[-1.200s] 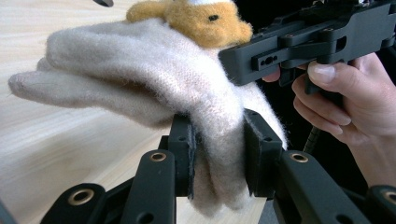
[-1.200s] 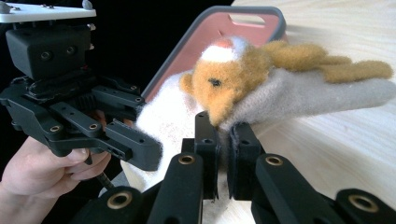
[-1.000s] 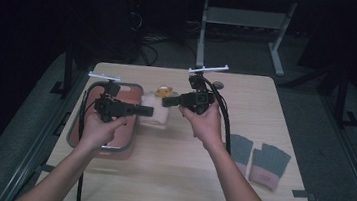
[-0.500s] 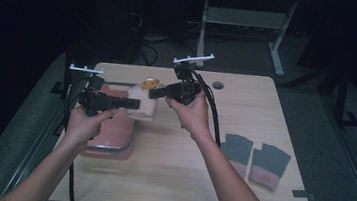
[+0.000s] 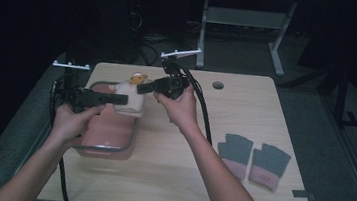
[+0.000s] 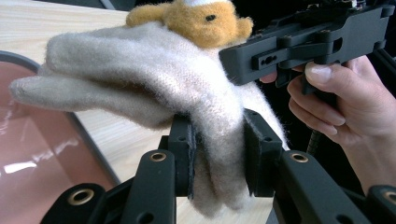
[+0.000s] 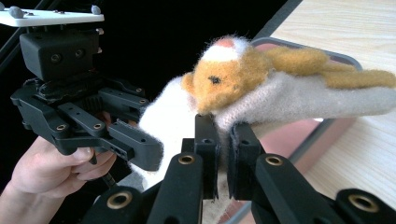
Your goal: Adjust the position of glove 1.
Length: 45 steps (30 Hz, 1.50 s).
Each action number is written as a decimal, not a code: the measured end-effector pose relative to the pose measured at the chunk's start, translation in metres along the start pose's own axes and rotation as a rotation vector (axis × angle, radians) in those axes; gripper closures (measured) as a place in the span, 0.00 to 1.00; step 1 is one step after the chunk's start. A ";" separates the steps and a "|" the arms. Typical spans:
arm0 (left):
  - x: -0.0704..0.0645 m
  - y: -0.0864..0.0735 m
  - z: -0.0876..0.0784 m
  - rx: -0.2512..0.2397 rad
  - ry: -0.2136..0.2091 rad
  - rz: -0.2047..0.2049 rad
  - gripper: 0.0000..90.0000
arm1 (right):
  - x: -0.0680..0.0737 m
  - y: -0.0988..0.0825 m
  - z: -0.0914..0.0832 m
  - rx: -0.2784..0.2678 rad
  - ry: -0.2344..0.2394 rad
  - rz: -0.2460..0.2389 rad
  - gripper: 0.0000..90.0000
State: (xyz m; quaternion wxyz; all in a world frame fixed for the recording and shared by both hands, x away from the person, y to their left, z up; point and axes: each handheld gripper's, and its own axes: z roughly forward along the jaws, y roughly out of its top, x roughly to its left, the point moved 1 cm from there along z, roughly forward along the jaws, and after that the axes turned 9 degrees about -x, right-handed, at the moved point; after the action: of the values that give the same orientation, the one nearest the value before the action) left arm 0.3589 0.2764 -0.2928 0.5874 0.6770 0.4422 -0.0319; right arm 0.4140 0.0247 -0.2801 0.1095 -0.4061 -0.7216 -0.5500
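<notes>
The cream woolly glove point(image 5: 128, 101), with an orange plush animal head point(image 5: 139, 80) at its top, hung in the air above the far edge of the pink tray point(image 5: 105, 130), stretched between both tools. The left gripper point(image 5: 115, 99) had its jaws clamped on one end of the glove, fabric bunched between the pads. The right gripper point(image 5: 142, 88) pinched the glove just below the animal head, jaws nearly together. A pair of grey gloves point(image 5: 253, 158) lay well right of the tray on the table point(image 5: 168, 180).
</notes>
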 end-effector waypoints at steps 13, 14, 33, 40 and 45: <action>0.012 0.000 -0.019 -0.017 0.026 -0.014 0.76 | 0.007 0.005 0.024 0.024 0.024 -0.012 0.94; 0.013 -0.001 -0.020 -0.018 0.028 -0.013 0.76 | 0.007 0.005 0.026 0.024 0.026 -0.010 0.94; 0.041 -0.017 -0.039 -0.021 0.073 -0.062 0.76 | 0.003 -0.001 0.067 0.082 0.057 0.019 0.94; 0.055 -0.028 -0.041 -0.014 0.088 -0.102 0.76 | -0.005 -0.009 0.084 0.111 0.061 0.033 0.94; 0.063 -0.034 -0.042 -0.007 0.104 -0.116 0.76 | -0.011 -0.015 0.095 0.121 0.069 0.053 0.94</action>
State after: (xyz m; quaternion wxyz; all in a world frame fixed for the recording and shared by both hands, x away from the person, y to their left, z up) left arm 0.3553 0.3434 -0.3417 0.5632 0.6490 0.5106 -0.0292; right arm 0.4383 0.1029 -0.3324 0.1730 -0.3986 -0.7384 -0.5158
